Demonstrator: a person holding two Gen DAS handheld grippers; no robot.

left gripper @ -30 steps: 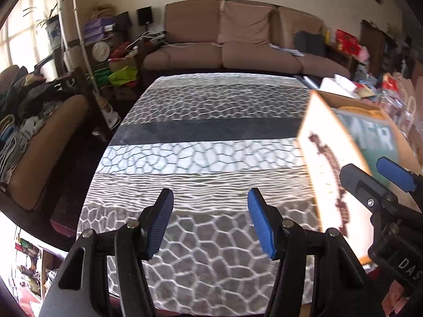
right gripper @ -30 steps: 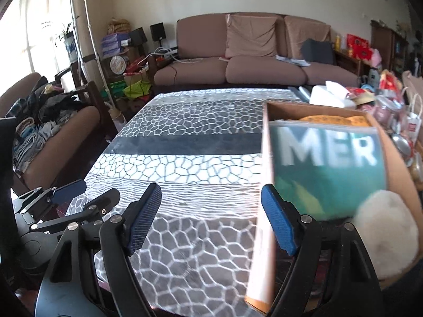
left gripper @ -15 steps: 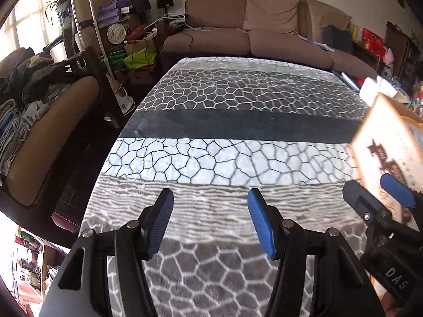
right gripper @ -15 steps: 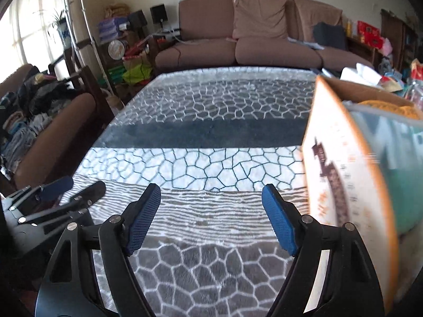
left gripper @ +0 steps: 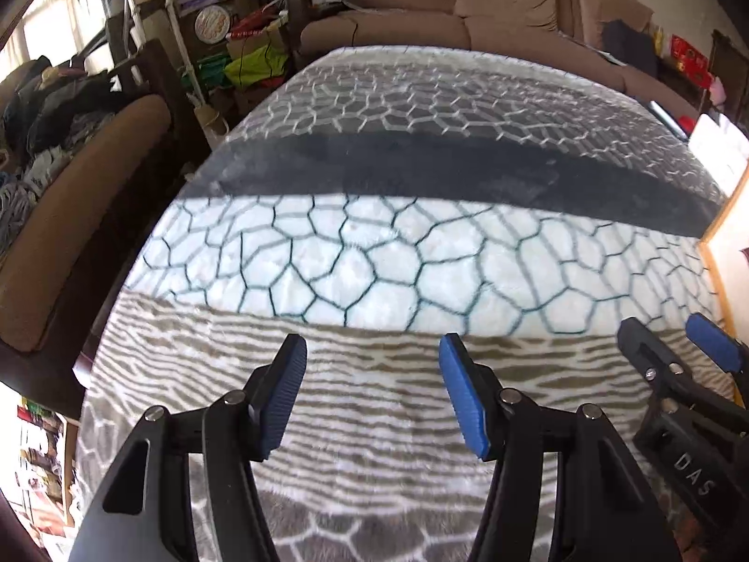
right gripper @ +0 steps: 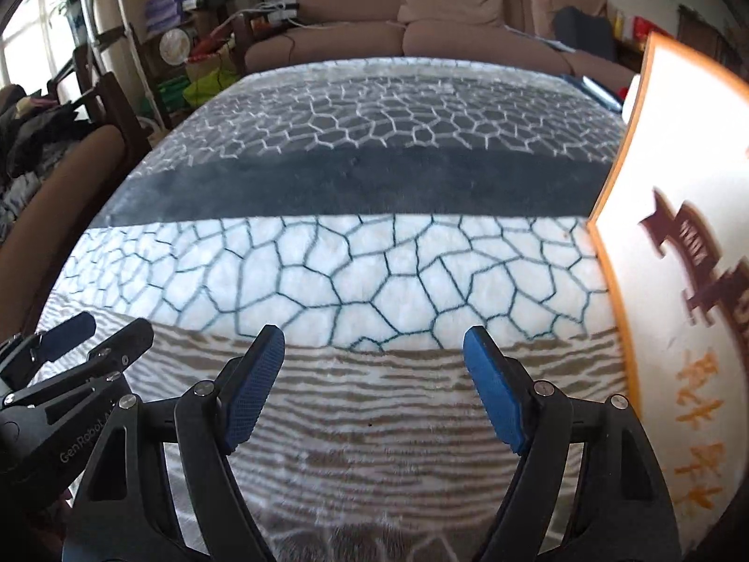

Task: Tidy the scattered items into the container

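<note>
Along the bottom edge of the left wrist view, the left gripper (left gripper: 372, 388) is hovering with its blue-padded jaws standing wide apart and gripping nothing; at the lower right of that frame, the right gripper (left gripper: 681, 351) is showing from the side. At the bottom of the right wrist view, the right gripper (right gripper: 373, 384) is likewise gaping wide and empty, while the left gripper (right gripper: 89, 337) is entering at the lower left edge, its opening not judgeable there.

Beneath both tools, a plush blanket (left gripper: 374, 271) is covering the work surface, running in bands from near to far: brown and white ripples, then white with dark cell outlines, then a plain dark stripe, then a grey honeycomb.

Filling the right side of the right wrist view, the cardboard box (right gripper: 674, 281) is standing on the blanket, presenting a white, orange-edged side wall printed with a brown emblem and orange characters; its long axis is running from near to far along the right edge of the frame. Its interior is hidden here. In the left wrist view, only a sliver of that box (left gripper: 730, 243) is showing at the right edge.

Beyond the blanket, a brown sofa (right gripper: 421, 33) is lining the far wall at the top of the frame, and cluttered shelving (right gripper: 187, 47) is filling the upper left.
</note>
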